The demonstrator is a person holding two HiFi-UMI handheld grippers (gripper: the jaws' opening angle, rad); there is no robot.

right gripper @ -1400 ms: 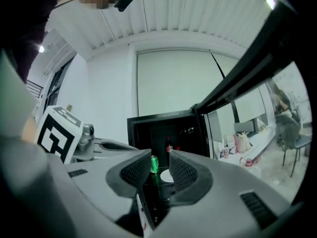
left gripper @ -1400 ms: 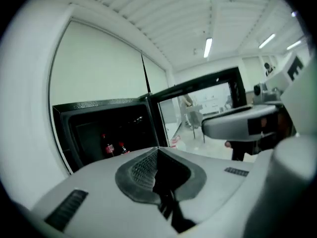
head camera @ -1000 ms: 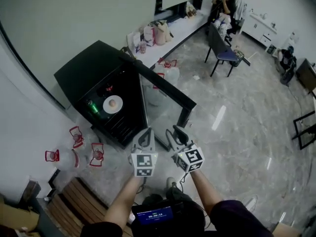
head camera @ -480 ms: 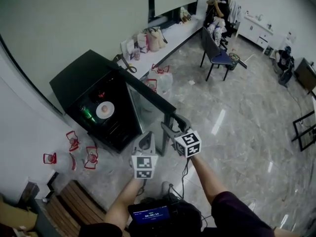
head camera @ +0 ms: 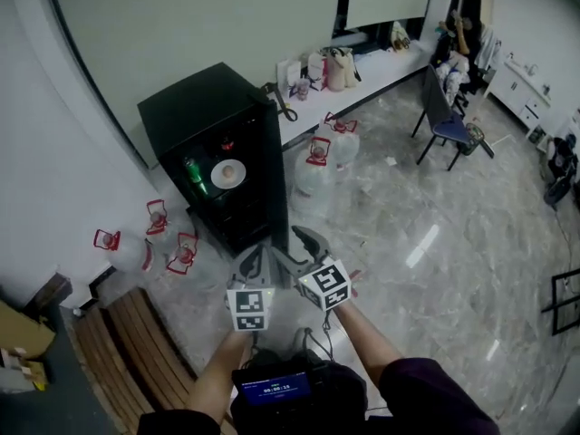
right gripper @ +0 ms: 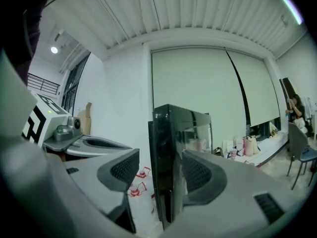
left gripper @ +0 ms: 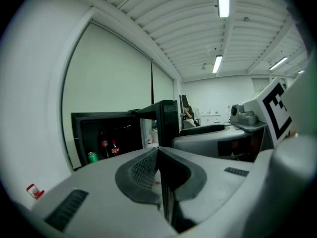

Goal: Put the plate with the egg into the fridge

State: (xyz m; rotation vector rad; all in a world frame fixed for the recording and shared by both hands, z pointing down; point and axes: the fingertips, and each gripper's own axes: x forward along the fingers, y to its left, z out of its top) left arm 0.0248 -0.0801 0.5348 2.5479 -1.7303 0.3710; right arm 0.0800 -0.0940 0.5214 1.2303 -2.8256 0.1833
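Head view: ahead and to the left of my left gripper (head camera: 259,257), three water jugs (head camera: 181,254) with red handles stand on the floor. That gripper's jaws are pressed together with nothing in them. Straight ahead of it, well apart, the black fridge (head camera: 204,107) stands open. The plate (head camera: 227,174) with the egg (head camera: 229,170) sits on a shelf inside, a green can (head camera: 191,172) just to its left. My right gripper (head camera: 304,241), close beside the left one, has just been opening its jaws and they stand wide. In the right gripper view the fridge door (right gripper: 166,157) shows edge-on in the gap, and neither pad presses on it. Beyond and to the right runs the desk (head camera: 390,69).
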